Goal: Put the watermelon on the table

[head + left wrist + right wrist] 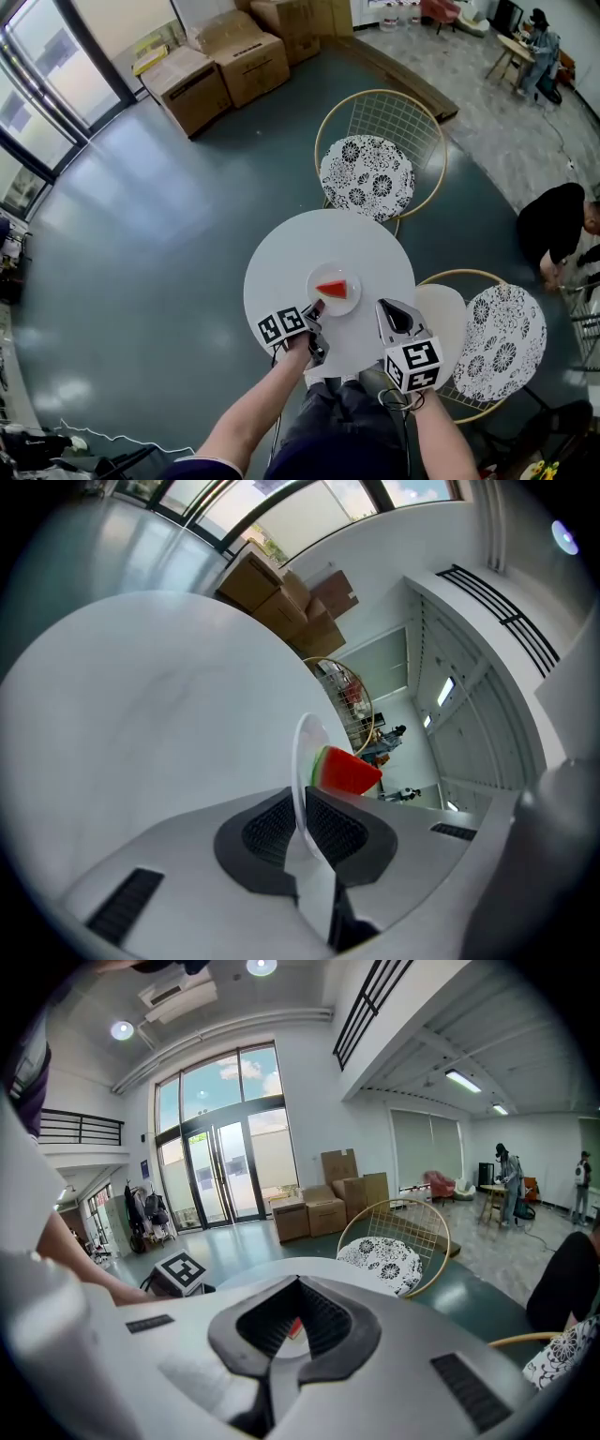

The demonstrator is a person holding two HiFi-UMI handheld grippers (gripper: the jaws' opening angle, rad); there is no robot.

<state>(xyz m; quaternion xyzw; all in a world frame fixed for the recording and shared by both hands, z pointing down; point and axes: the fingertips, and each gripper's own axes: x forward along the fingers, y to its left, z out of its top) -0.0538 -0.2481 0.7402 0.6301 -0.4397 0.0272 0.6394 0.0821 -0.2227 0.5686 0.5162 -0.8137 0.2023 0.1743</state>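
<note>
Jaws of the left gripper (302, 808) are pinched on the near rim of a white plate (302, 752), whose edge passes between the ribbed pads. In the left gripper view the plate appears edge-on. A red watermelon slice (351, 772) with a green rind lies on the plate just beyond the pads.

In the head view the left gripper (316, 310) enters from the lower centre of the frame. It meets the plate (352, 300) at the plate's lower left edge. The plate lies near the middle of the round white table (281, 267), with the watermelon slice (332, 289) on it.

The right gripper (382, 305) hangs over the table's lower right edge, just beside the plate and apart from it. In its own view the right gripper (298, 1283) has its tips drawn together on nothing.

Judged from these views, the task is almost complete, since the plate appears to rest flat on the table. What remains is to release the rim and draw the left gripper clear without dragging or tipping the plate.
</note>
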